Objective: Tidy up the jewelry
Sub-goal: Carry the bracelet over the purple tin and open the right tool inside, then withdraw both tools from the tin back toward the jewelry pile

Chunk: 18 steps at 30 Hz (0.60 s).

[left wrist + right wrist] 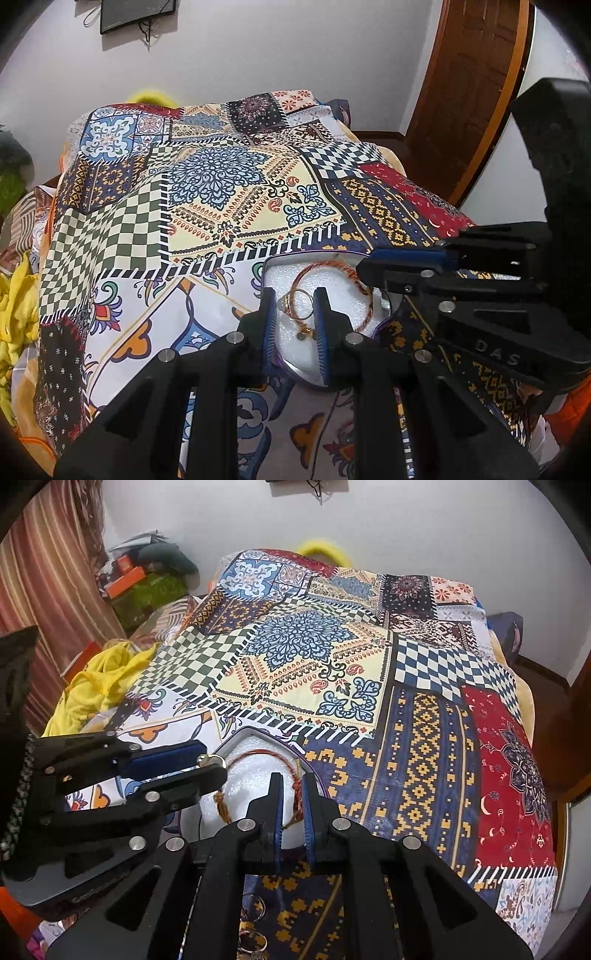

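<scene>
An open metal tin (275, 260) lined with white foam (336, 295) lies on the patterned bedspread. My left gripper (294, 295) hangs over the foam, shut on a thin gold ring (300, 290). The right wrist view shows that same ring (207, 761) at the left gripper's (214, 762) tip. A red-brown thread bracelet (317, 267) loops across the foam. My right gripper (293, 779) stands over its right side, jaws a small way apart. The thread (297, 794) runs between the pads with foam showing on either side. A small gold chain piece (304, 332) lies on the foam.
The patchwork bedspread (332, 657) covers a bed. Two more rings (255, 904) lie on it under my right gripper. Yellow cloth (96, 686) is bunched at the bed's left side, with boxes (144, 590) and a striped curtain beyond. A wooden door (465, 92) stands on the right.
</scene>
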Motion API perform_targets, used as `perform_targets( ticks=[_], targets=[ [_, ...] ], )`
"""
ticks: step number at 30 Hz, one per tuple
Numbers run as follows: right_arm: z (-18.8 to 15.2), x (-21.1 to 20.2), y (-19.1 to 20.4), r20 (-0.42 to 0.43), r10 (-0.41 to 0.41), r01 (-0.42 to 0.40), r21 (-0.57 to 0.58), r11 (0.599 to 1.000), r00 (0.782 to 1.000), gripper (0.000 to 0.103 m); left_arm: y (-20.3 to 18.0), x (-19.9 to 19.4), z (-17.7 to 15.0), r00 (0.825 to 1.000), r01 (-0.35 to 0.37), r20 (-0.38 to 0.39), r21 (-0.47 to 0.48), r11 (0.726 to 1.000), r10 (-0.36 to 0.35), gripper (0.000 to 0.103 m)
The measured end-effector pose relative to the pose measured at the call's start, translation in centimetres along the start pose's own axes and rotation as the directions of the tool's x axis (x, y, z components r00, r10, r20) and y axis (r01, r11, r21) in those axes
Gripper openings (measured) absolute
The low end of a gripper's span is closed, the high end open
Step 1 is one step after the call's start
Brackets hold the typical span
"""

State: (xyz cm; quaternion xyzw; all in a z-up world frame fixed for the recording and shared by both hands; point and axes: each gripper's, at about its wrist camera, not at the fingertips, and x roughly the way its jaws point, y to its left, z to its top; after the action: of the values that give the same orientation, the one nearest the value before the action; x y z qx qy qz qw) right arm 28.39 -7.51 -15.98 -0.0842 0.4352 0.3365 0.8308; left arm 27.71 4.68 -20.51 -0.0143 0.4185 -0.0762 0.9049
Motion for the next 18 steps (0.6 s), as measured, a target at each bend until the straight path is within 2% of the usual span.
perform_targets(
  ticks=[11,13,15,18],
  targets=[
    [-0.6,-2.0,-0.5,0.040,-0.035,0.034,0.017,0.999,0.999,0.018,-1.0,0.5,0.1,1.000,0.010,-0.017,0.031,0.999,-0.009,0.019],
    [-0.8,-2.5,-0.4,0.047,-0.035,0.035,0.020,0.999,0.998,0.023,-1.1,0.4,0.1,1.000,0.011,-0.019,0.032,0.999,-0.010,0.019],
    [-1.0,-3.0,-0.2,0.061,-0.050,0.050,0.016,0.999,0.997,0.034,-1.2,0.2,0.1,1.000,0.011,-0.018,0.032,0.999,-0.010,0.019],
    [-1.2,-3.8,0.3,0.085,-0.072,0.072,0.004,0.997,0.994,0.038,-1.4,-0.3,0.1,1.000,0.002,-0.014,0.036,0.999,-0.002,0.020]
  ],
)
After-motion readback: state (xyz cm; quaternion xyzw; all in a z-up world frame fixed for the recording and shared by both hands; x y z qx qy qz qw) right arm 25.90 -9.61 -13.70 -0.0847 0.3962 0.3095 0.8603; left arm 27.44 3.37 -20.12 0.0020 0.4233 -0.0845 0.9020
